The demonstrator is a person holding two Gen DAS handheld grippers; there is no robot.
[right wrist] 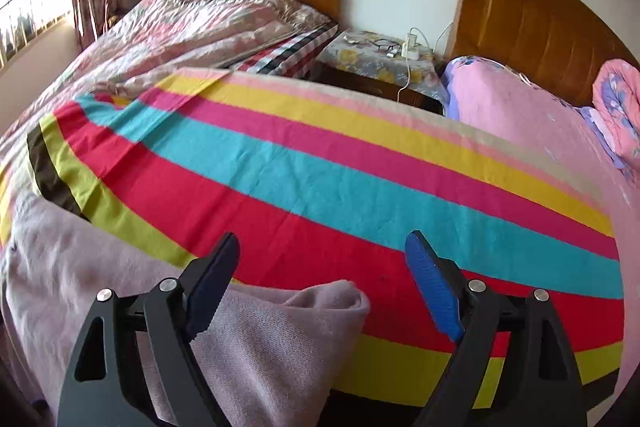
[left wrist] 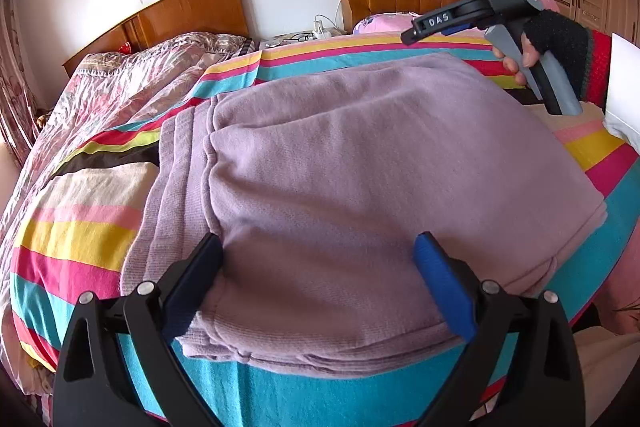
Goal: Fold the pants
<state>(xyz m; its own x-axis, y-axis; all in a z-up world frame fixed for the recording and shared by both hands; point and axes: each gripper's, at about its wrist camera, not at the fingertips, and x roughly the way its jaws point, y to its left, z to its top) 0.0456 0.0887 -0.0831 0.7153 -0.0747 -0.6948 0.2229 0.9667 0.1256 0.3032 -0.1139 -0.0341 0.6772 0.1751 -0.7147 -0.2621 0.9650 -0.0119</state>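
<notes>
Left wrist view shows the lilac knitted fleece pants (left wrist: 360, 195) lying folded in a thick stack on the multicoloured striped bedsheet (left wrist: 80, 239), with the ribbed waistband layers showing along the stack's left side. The left gripper (left wrist: 318, 283) hangs over the near edge of the stack, its black and blue fingers (left wrist: 444, 291) spread wide apart on either side of the fabric without pressing on it. Beyond the stack's far right corner, a hand in a black fingerless glove (left wrist: 556, 43) holds the right gripper's grey handle above the bed. In the right wrist view, the right gripper (right wrist: 322, 287) has its fingers (right wrist: 432, 291) standing well apart, with a corner of the pants (right wrist: 280, 339) lying below and between them, unclamped. Farther off are a pink floral quilt (right wrist: 180, 27), wooden headboards (right wrist: 532, 23) and a bedside stand with a charger (right wrist: 410, 49).
</notes>
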